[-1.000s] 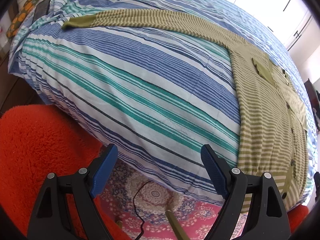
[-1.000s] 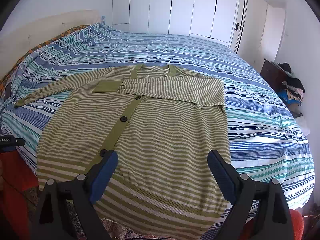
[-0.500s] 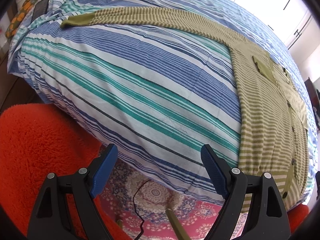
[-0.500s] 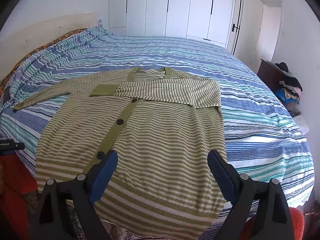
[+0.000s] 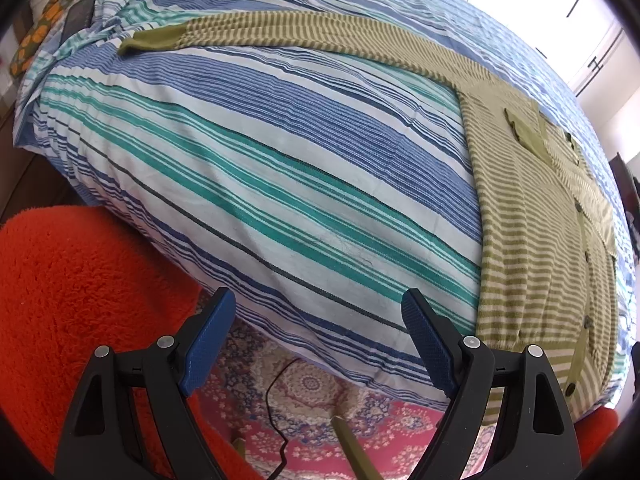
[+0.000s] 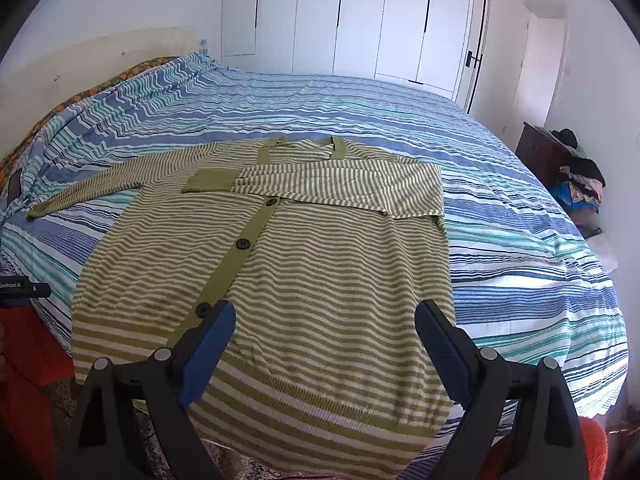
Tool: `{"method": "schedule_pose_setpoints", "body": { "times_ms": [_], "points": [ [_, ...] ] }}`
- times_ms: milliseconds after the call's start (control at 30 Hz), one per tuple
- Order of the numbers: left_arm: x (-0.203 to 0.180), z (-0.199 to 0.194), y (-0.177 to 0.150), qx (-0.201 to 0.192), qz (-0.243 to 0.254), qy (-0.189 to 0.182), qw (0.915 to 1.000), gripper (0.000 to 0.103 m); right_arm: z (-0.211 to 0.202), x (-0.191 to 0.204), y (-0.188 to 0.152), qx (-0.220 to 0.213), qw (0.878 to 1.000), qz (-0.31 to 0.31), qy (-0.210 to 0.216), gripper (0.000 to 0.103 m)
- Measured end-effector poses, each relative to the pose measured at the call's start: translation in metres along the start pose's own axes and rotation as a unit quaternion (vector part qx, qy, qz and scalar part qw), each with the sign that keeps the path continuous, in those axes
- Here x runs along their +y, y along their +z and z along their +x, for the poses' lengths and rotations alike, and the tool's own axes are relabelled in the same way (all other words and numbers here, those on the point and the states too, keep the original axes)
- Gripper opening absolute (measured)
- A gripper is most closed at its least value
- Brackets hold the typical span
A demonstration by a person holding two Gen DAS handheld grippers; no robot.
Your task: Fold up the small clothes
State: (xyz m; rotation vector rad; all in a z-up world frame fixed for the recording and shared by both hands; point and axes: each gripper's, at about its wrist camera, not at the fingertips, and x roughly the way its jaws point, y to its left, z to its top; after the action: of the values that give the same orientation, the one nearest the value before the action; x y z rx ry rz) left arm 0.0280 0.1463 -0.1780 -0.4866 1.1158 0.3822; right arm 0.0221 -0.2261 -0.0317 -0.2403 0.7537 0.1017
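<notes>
A green and cream striped cardigan [image 6: 312, 272] lies flat, buttoned, on the striped bed. Its right sleeve [image 6: 340, 188] is folded across the chest; its left sleeve [image 6: 116, 184] stretches straight out to the left. My right gripper [image 6: 324, 344] hovers open above the cardigan's hem, nothing between its blue pads. In the left wrist view the cardigan [image 5: 540, 240] lies at the right, its long sleeve [image 5: 288, 36] running to a plain green cuff [image 5: 154, 38]. My left gripper [image 5: 316, 340] stands open over the bed's near edge, left of the cardigan, holding nothing.
The blue, teal and white bedspread [image 5: 260, 168] covers the whole bed. An orange fluffy rug [image 5: 68, 304] and a patterned pink carpet [image 5: 320, 408] with a black cable lie below. White wardrobes [image 6: 360, 20] stand behind; a dark nightstand with piled clothes [image 6: 572, 168] stands at right.
Both views shift very slightly, with the cardigan sitting a little lower in the right wrist view. Nothing was grasped or moved; both grippers stay open.
</notes>
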Motion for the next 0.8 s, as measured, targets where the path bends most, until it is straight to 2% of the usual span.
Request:
{"method": "schedule_pose_setpoints", "body": {
  "times_ms": [367, 433, 500, 600, 667, 733, 800],
  "points": [
    [-0.002, 0.001, 0.001, 0.002, 0.004, 0.000, 1.0000, 0.086, 0.006, 0.002, -0.001, 0.009, 1.000, -0.003, 0.003, 0.090],
    [0.003, -0.002, 0.006, 0.003, -0.007, -0.012, 0.9999, 0.086, 0.005, 0.003, -0.001, 0.008, 1.000, -0.003, 0.004, 0.090],
    [0.019, -0.007, 0.016, 0.007, -0.042, -0.046, 0.9980, 0.086, 0.004, 0.003, -0.001, 0.005, 1.000, -0.004, 0.003, 0.090],
    [0.058, -0.014, 0.041, -0.012, -0.120, -0.104, 0.9872, 0.086, 0.003, 0.003, -0.001, 0.003, 1.000, -0.004, 0.004, 0.090],
    [0.091, -0.017, 0.066, -0.038, -0.166, -0.121, 0.9779, 0.086, 0.004, 0.003, -0.002, 0.006, 1.000, -0.004, 0.004, 0.090],
    [0.129, -0.020, 0.092, -0.075, -0.219, -0.135, 0.9633, 0.086, 0.005, 0.004, -0.002, 0.010, 1.000, -0.006, 0.006, 0.090],
    [0.171, -0.017, 0.114, -0.110, -0.277, -0.142, 0.9438, 0.086, 0.007, 0.007, -0.001, 0.013, 1.000, -0.011, 0.007, 0.090]
  ]
}}
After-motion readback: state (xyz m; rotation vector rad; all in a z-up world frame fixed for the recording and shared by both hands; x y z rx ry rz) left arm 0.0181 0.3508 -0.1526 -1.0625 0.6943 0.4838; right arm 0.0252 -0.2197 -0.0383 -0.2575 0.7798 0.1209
